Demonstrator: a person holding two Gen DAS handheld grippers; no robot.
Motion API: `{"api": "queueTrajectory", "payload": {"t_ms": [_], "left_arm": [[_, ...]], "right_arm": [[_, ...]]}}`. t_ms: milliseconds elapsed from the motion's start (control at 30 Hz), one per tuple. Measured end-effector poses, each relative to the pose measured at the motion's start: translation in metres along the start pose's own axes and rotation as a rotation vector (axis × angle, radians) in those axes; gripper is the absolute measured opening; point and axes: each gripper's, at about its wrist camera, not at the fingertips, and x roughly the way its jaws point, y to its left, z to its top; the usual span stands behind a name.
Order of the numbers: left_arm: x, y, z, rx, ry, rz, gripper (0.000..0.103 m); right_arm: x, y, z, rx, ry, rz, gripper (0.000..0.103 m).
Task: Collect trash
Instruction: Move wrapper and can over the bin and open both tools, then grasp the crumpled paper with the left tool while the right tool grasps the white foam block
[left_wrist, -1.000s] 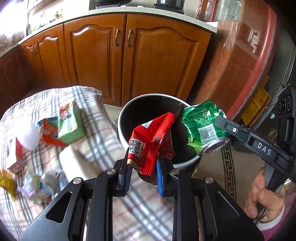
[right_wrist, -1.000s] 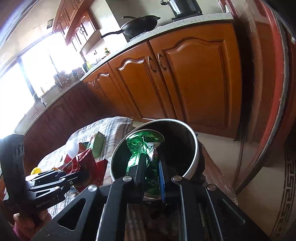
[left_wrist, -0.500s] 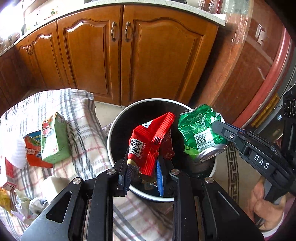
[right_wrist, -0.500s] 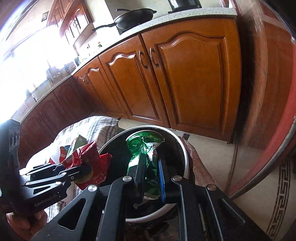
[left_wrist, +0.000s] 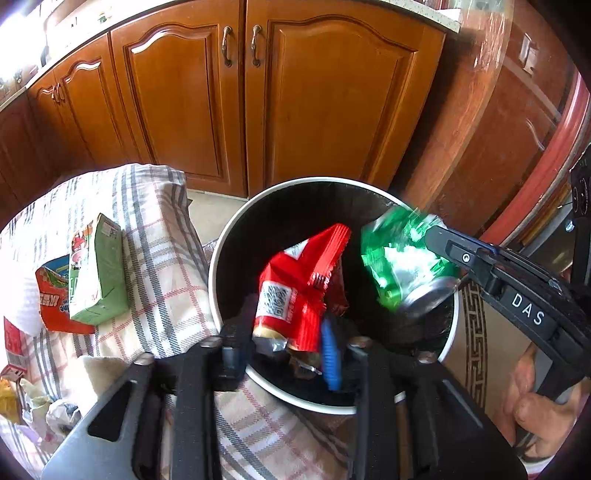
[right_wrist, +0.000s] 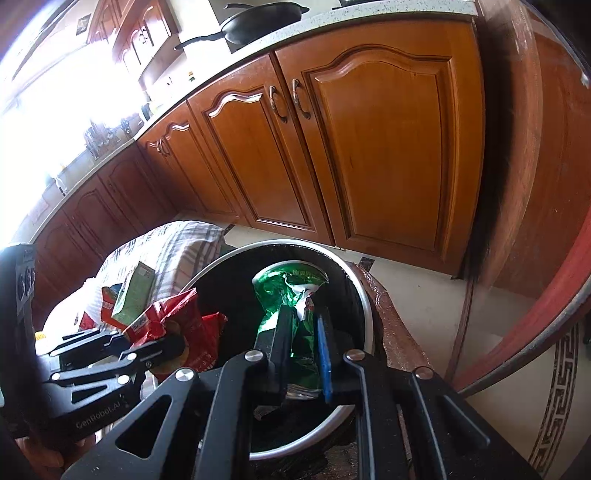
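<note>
The black trash bin (left_wrist: 229, 266) stands beside the plaid-covered counter (left_wrist: 166, 266), where a green carton (left_wrist: 98, 273) waits. Over the bin's mouth, the left tool (left_wrist: 286, 347) pinches a red wrapper (left_wrist: 295, 291) and the right tool (right_wrist: 303, 347) pinches a crushed green can (right_wrist: 291, 291). This looks like the drop step: next, both tools need to spread. The bin's bottom is too dark to make out.
</note>
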Motion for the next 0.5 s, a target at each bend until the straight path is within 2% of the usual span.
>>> {"api": "queueTrajectory", "payload": {"t_ms": [33, 67, 100, 133, 200, 267, 367, 500], "left_arm": [[-0.002, 0.001, -0.001, -0.005, -0.006, -0.001, 0.053], [-0.004, 0.001, -0.002, -0.008, -0.012, 0.001, 0.063], [-0.007, 0.001, -0.003, -0.011, -0.022, -0.002, 0.065], [-0.01, 0.001, -0.004, -0.012, -0.03, -0.011, 0.066], [-0.019, 0.002, -0.008, -0.017, -0.049, -0.023, 0.068], [-0.031, 0.005, -0.016, -0.024, -0.081, -0.027, 0.073], [-0.05, 0.012, -0.033, -0.042, -0.121, -0.03, 0.078], [-0.072, 0.03, -0.062, -0.078, -0.147, -0.006, 0.079]], "right_arm": [[0.0, -0.001, 0.001, 0.004, 0.002, 0.003, 0.019], [-0.001, -0.001, 0.001, 0.009, 0.001, 0.004, 0.026], [-0.002, -0.002, 0.001, 0.014, -0.003, 0.005, 0.032], [-0.003, -0.002, 0.0, 0.018, -0.008, 0.009, 0.044], [-0.009, -0.003, -0.001, 0.032, -0.023, 0.022, 0.053], [-0.016, -0.003, -0.003, 0.049, -0.044, 0.041, 0.07], [-0.029, 0.0, -0.01, 0.069, -0.089, 0.062, 0.081], [-0.042, 0.011, -0.022, 0.075, -0.11, 0.087, 0.085]]}}
